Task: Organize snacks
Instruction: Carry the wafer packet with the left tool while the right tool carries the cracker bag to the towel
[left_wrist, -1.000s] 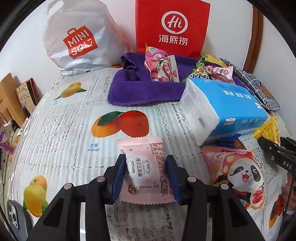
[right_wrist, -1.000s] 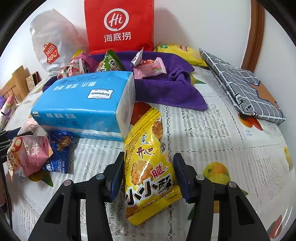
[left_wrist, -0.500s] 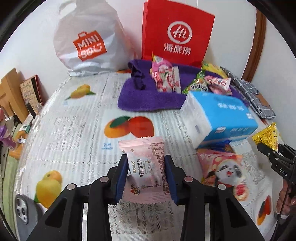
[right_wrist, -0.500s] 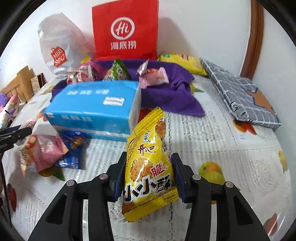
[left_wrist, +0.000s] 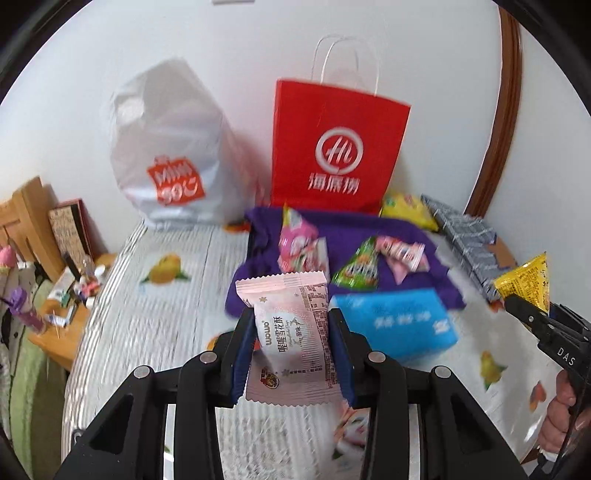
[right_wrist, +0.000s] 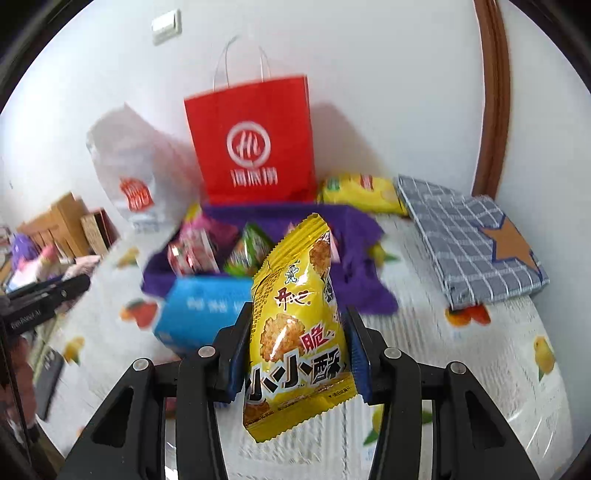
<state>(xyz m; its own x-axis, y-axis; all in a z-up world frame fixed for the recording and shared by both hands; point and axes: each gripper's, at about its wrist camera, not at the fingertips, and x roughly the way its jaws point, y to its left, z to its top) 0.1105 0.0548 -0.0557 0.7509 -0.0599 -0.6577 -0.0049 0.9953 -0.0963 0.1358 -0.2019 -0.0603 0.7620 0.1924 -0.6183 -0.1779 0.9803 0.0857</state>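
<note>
The counter (left_wrist: 166, 314) wears a white lace-pattern cloth printed with fruit and fills the lower half of both views; at its far edge, against the wall, a white plastic bag (left_wrist: 166, 147) stands at 11 o'clock in the left wrist view, with a red paper bag (left_wrist: 338, 147) just beside it at 12 o'clock; a purple towel (left_wrist: 351, 229) lies in front of the red bag; a grey checked cloth (right_wrist: 469, 236) sits folded at 2 o'clock in the right wrist view; a blue tissue pack (left_wrist: 399, 321) rests at the towel's near edge; a yellow snack bag (right_wrist: 358, 188) lies at the foot of the red bag, between the towel and the checked cloth; small pink and green snack packets (left_wrist: 365, 264) are scattered on the towel.

The left tongs (left_wrist: 291, 347) pinch a pink snack packet (left_wrist: 291, 332) by its two sides, upright and clear of the counter; the right tongs (right_wrist: 299, 354) pinch a yellow crisp packet (right_wrist: 295, 325) the same way, also held clear of the counter, its top tilted toward 1 o'clock; the background is blurred in both views, so finer print cannot be read.
</note>
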